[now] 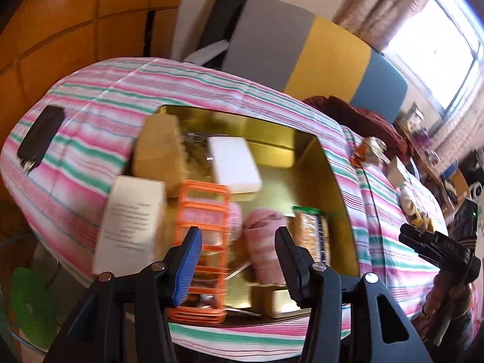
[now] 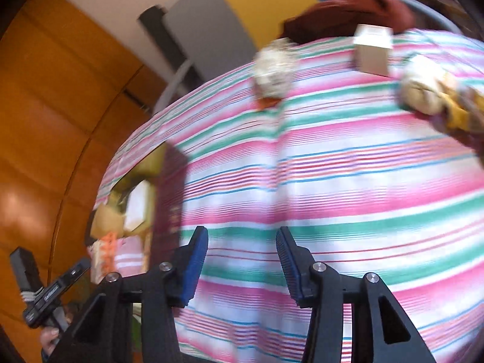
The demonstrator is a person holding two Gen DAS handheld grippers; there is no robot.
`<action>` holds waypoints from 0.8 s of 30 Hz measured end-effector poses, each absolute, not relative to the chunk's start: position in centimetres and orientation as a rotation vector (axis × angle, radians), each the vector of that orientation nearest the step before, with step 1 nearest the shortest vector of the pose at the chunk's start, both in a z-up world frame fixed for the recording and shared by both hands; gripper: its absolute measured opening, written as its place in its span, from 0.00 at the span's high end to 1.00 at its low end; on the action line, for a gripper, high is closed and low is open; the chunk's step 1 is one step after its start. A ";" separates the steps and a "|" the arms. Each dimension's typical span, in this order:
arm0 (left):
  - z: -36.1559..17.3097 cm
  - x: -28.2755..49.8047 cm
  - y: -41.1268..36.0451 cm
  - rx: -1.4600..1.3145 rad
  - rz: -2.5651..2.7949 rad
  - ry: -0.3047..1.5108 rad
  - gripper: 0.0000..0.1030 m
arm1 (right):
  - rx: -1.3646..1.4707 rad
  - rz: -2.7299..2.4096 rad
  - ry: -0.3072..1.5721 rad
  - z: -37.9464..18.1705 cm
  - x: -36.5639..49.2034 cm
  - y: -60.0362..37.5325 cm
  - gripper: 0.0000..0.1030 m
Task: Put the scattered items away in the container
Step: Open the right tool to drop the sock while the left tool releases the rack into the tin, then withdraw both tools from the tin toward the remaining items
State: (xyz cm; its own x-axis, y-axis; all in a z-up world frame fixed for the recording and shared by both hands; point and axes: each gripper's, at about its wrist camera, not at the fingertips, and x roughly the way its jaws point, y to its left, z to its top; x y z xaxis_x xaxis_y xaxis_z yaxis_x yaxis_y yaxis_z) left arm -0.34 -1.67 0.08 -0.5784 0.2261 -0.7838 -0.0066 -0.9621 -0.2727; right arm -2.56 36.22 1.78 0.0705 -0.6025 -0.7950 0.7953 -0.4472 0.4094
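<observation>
A gold tin container (image 1: 314, 163) sits on the striped cloth, holding a white block (image 1: 234, 166), a tan box (image 1: 157, 154), an orange plastic rack (image 1: 202, 242), a pink striped roll (image 1: 266, 251), a snack packet (image 1: 311, 233) and a printed white box (image 1: 130, 230). My left gripper (image 1: 239, 260) hovers open just above the tin's near side, nothing between its fingers. My right gripper (image 2: 242, 263) hangs open over bare cloth. Farther off on the cloth lie a crumpled wrapped item (image 2: 273, 72), a small white box (image 2: 373, 50) and a wrapped bun-like item (image 2: 423, 87). The container (image 2: 136, 205) shows at the left.
A black key fob (image 1: 40, 136) lies on the cloth left of the tin. A dark red cloth (image 1: 372, 121) is heaped at the table's far side. A grey, yellow and blue panel (image 1: 329, 51) stands behind. The other hand-held gripper (image 1: 441, 251) appears at the right edge.
</observation>
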 end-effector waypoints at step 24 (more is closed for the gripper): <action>-1.0 -0.5 14.0 -1.353 2.258 0.039 0.50 | 1.416 -1.826 0.080 2.9 -11.9 42.6 0.40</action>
